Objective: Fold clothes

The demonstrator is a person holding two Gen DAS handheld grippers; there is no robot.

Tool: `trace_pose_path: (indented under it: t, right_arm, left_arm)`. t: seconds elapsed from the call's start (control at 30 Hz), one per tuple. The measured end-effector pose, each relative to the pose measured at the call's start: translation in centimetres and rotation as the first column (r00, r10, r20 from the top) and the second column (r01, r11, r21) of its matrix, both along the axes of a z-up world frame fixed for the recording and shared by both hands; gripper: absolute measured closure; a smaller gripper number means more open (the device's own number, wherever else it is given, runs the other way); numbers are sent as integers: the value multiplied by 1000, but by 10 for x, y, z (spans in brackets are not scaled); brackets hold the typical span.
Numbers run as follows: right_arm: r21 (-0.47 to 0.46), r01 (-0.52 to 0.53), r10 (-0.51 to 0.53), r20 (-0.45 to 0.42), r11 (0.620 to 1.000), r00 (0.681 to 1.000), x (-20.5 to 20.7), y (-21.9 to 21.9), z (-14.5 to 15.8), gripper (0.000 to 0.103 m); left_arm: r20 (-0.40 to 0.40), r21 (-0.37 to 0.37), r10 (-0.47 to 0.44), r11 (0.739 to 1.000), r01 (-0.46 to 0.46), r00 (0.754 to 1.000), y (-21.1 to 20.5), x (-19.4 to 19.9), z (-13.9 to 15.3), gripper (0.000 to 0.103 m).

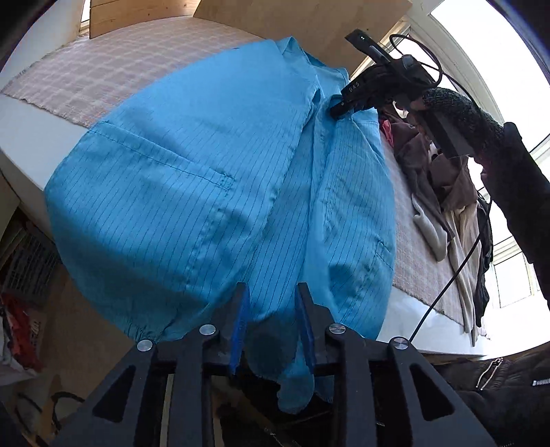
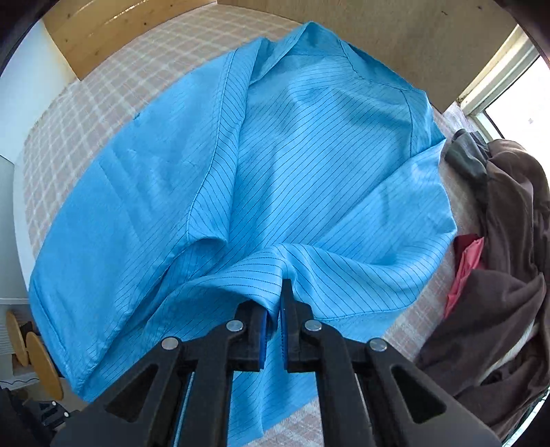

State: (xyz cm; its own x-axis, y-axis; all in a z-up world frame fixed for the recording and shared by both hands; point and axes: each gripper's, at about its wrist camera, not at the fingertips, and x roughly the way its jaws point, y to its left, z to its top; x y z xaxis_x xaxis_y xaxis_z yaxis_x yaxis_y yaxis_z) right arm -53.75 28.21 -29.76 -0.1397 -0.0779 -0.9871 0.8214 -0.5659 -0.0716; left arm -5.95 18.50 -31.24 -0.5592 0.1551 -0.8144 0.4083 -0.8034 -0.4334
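A blue pinstriped garment lies spread over a table covered with a pink plaid cloth; its lower hem hangs off the near edge. My left gripper is at that hem, fingers apart, and a flap of blue fabric hangs loosely between them. Farther back, a gloved hand holds my right gripper, whose tip is on the garment's upper right. In the right wrist view the right gripper is shut on a raised fold of the blue garment.
A pile of brown, cream and pink clothes lies on the table right of the garment. A black cable hangs by the table edge. Wooden panels stand behind, a bright window at right, a crate lower left.
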Motion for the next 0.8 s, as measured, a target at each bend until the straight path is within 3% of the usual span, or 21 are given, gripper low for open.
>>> trace_pose_path:
  t: [0.07,0.13,0.23,0.3,0.5,0.53,0.57,0.6,0.67,0.8]
  right_arm:
    - [46,-13,13,-5,999,1000,0,-9,-14,89]
    - [58,-26,26,-5,998,1000,0,-9,-16,86]
    - [45,-36,36,4,998,999,1,-1,-3,68]
    - [22,-39,39,0,999,999,4,12,15,67]
    - [-134,-89,100,81,987,992,90,84,51,66]
    - [-160,-96,112,93,982,989,105,96,57,70]
    - [-187,-103,124,106,977,987,119,108,63,90]
    - [-213,-109,136,118,971,984,134,120,69,100]
    - [-191,-152,184,166,970,969,176,130,47,100]
    - [-161,-164,190,160,973,969,187,122,31,99]
  left_arm:
    - [4,-25,19,1000,-18,1000,0,20,5,80]
    - [1,-1,47,999,-47,999,1,42,6,80]
    - [22,20,43,999,-43,999,14,63,3,80]
    - [28,19,4,1000,-5,1000,30,69,0,80]
    - [18,10,-104,995,104,994,72,62,-14,80]
    - [-3,33,-121,992,121,993,77,63,-12,80]
    - [-15,43,-151,988,151,988,87,60,-12,80]
    - [-27,52,-181,982,182,983,97,56,-12,80]
    - [-15,22,-241,970,241,970,115,46,-15,77]
    - [47,-31,-274,961,276,961,129,26,-31,77]
